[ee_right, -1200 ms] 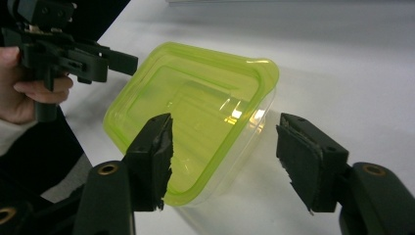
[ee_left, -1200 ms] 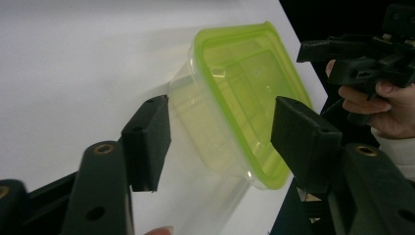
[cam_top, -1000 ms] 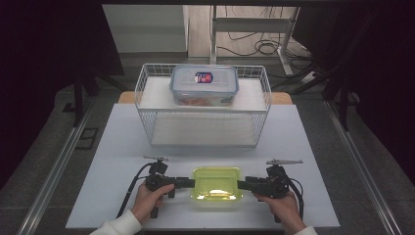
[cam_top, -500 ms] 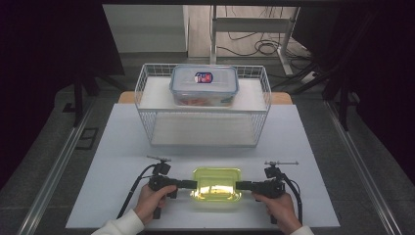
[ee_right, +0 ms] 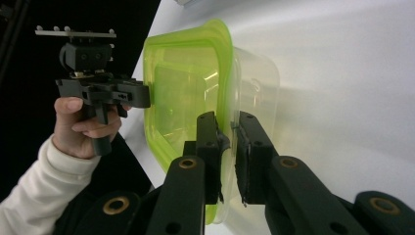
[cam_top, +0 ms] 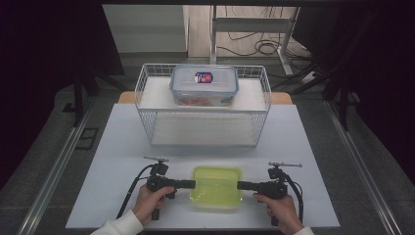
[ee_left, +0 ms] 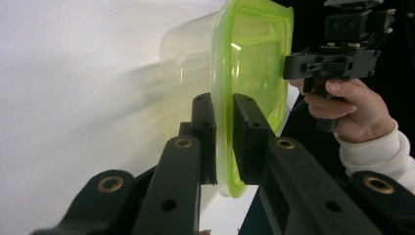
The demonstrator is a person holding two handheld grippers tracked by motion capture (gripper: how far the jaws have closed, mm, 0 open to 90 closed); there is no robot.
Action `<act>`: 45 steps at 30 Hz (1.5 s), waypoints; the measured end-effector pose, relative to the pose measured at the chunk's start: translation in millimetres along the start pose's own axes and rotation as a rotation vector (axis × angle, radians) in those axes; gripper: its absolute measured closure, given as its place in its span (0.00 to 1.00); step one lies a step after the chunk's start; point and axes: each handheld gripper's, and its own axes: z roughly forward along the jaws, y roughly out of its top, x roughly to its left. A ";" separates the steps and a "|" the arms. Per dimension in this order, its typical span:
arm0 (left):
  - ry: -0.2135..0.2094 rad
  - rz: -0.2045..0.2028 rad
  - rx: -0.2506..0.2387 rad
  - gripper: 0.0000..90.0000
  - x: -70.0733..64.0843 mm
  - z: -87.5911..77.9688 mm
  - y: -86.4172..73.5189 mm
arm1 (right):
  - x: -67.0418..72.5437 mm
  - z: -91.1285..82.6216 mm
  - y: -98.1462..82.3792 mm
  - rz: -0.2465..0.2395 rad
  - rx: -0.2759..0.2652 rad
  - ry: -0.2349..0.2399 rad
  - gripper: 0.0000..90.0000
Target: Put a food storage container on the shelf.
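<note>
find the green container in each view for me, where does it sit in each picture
High view: the green container lies low and centre on the white table, between the left gripper and the right gripper.
Left gripper view: upper centre, turned on edge, its rim between the jaws that have just been closing on it.
Right gripper view: centre left, rim between the just-closing jaws.
Shared landmark: the white table.

The left gripper (cam_top: 192, 184) points toward three o'clock and the right gripper (cam_top: 240, 185) toward nine o'clock, facing each other. Both hands come in from six o'clock. Each pair of jaws has just been closing and now pinches the container's rim (ee_left: 226, 105).
</note>
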 end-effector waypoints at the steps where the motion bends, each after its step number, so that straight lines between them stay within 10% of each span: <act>1: -0.002 0.001 0.001 0.90 -0.3 -0.9 0.2 | 2.0 -0.6 0.4 -0.007 0.000 0.001 0.90; 20: 0.007 0.086 -0.087 0.91 -30.8 -34.6 10.4 | 43.7 -8.9 19.2 -0.180 -0.054 0.006 0.90; 45: 0.022 0.194 -0.175 0.91 -91.7 -82.7 69.8 | 114.0 -37.2 81.5 -0.362 -0.143 0.003 0.90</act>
